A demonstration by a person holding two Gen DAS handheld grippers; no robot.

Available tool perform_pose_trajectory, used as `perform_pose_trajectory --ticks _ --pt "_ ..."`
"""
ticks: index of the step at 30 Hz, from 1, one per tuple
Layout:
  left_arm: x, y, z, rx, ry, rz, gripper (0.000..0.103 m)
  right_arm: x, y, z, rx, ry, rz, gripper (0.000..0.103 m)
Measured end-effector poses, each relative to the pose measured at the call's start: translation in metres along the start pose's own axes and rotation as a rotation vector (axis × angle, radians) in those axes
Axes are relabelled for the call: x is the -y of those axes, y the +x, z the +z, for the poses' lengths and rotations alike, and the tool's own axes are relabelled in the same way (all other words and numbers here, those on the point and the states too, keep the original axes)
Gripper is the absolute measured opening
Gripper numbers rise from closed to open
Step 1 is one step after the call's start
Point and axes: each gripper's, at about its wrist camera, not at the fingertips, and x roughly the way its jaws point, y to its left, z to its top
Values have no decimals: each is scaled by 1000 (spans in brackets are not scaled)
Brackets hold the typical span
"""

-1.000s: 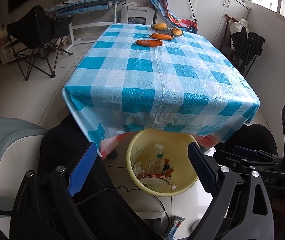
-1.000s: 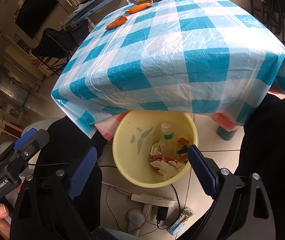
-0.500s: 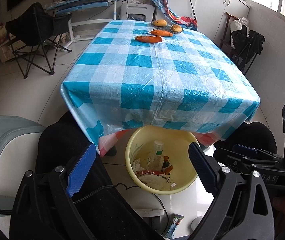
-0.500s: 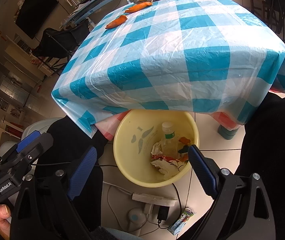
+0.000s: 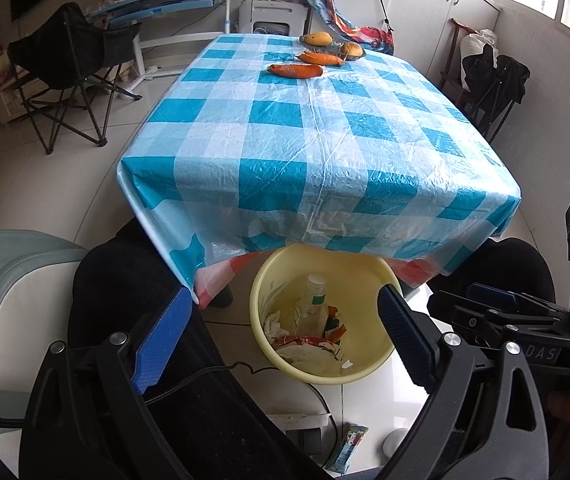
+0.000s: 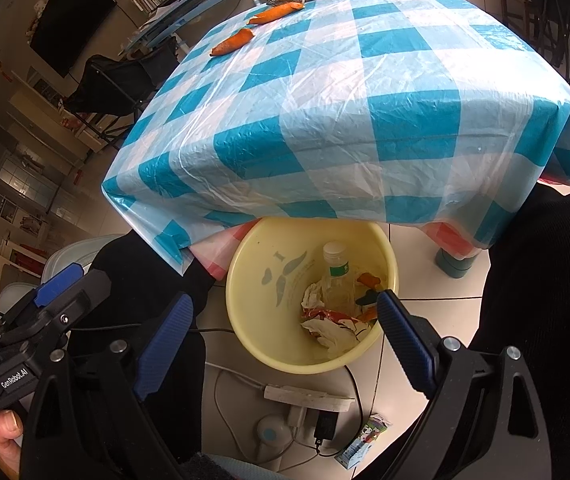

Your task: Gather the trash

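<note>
Left gripper (image 5: 281,336): fingers (image 5: 161,334) spread wide, nothing between them, low in the frame over the yellow basin (image 5: 359,372). Right gripper (image 6: 285,338): fingers (image 6: 405,344) likewise spread and empty, framing the same basin at lower centre of its view. Basin sat on the floor, its far rim tucked under the overhanging blue-checked tablecloth (image 5: 325,144). Inside it lay a clear plastic bottle (image 6: 335,276), crumpled white paper (image 6: 335,334) and red-orange wrappers (image 6: 321,314). One small snack packet (image 6: 361,442) lay loose on the floor tiles at the bottom edge, just beside a white power strip (image 6: 309,396) and its cables. That packet looked like the trash not yet collected. Judged the near surface bare of litter; two orange carrots (image 5: 295,70) and a dish of fruit (image 5: 333,42) at the far end, upper centre, looked like food rather than trash. To do the step well: bring one gripper down to the packet from the side away from the cables, pinch it across its short width, lift clear before swinging over the basin, and release only once above the rim. Risk: snagging a cord or nudging the strip.
</note>
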Motion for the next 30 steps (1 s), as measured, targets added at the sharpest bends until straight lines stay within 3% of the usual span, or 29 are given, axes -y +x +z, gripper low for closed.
perform_pose_trajectory --ticks 30 --pt "1 15 -4 -98 6 -21 93 2 10 -3 -65 17 -47 93"
